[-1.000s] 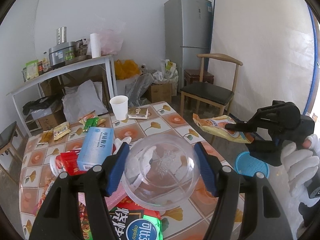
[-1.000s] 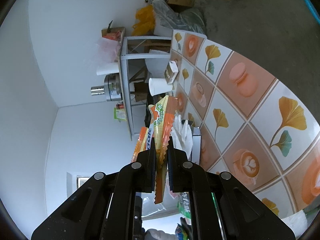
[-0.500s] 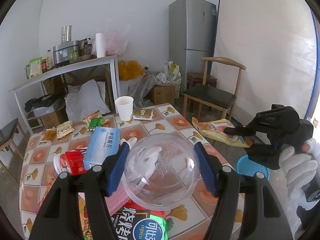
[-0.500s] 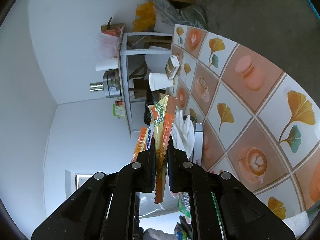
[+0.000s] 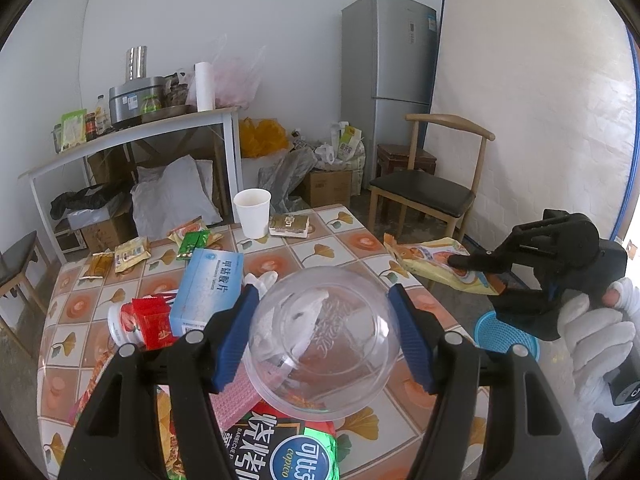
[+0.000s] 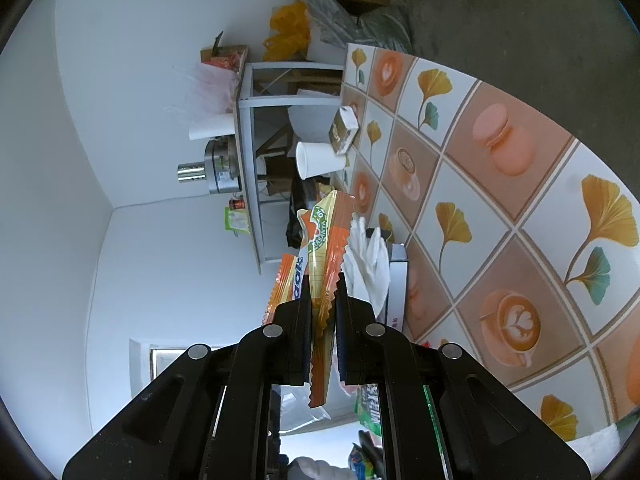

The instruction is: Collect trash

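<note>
My left gripper [image 5: 322, 304] is shut on a clear plastic dome lid [image 5: 320, 344] and holds it above the tiled table [image 5: 280, 252]. My right gripper [image 6: 323, 280], also in the left wrist view [image 5: 460, 260], is shut on a yellow-orange snack wrapper [image 6: 324, 248], which also shows in the left wrist view [image 5: 432, 264], held past the table's right edge. A blue basket [image 5: 504, 334] sits below it on the floor.
On the table lie a white paper cup [image 5: 252, 212], a blue tissue box [image 5: 208, 288], a red packet [image 5: 152, 320], a small box [image 5: 289, 225], several snack wrappers [image 5: 132, 254] and a chip bag [image 5: 280, 448]. A wooden chair [image 5: 424, 188] stands to the right.
The left wrist view has risen and tilted slightly; the dome lid stays gripped. The right gripper with the wrapper has shifted a little lower and to the right, still beside the table.
</note>
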The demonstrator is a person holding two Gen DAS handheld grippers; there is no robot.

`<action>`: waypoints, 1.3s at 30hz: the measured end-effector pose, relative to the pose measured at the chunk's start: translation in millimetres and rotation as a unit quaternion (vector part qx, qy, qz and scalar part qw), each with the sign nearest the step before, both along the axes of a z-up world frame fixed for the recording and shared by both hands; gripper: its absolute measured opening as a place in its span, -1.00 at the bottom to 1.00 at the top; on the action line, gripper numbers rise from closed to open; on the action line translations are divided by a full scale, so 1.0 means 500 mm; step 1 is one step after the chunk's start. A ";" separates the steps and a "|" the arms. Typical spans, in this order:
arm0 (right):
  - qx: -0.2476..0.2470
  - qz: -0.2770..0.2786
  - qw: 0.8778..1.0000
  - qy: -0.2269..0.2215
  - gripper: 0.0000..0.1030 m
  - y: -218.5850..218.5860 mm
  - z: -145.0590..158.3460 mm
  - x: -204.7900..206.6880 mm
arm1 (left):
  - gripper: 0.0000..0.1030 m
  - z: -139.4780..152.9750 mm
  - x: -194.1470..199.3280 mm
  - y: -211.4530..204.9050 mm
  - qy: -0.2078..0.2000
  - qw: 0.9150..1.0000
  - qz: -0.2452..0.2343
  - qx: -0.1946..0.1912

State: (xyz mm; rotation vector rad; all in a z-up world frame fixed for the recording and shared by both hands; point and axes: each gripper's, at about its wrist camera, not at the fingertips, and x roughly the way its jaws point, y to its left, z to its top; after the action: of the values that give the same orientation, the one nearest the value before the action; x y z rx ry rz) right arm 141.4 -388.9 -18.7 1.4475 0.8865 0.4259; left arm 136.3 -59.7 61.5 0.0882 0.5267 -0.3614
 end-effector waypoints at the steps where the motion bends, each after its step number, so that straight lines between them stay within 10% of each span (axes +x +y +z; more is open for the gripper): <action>1: 0.000 0.000 1.000 0.000 -0.84 0.000 0.001 0.000 | 0.26 0.000 0.000 0.000 0.000 1.000 0.000 -0.001; 39: -0.001 0.001 1.000 0.001 -0.84 0.002 0.001 0.001 | 0.26 -0.010 -0.003 0.003 0.004 1.000 -0.001 -0.003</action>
State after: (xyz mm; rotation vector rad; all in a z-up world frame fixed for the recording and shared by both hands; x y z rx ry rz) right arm 141.8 -387.9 -18.4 1.4466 0.8898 0.4248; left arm 134.9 -58.0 56.6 0.0824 0.5343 -0.3659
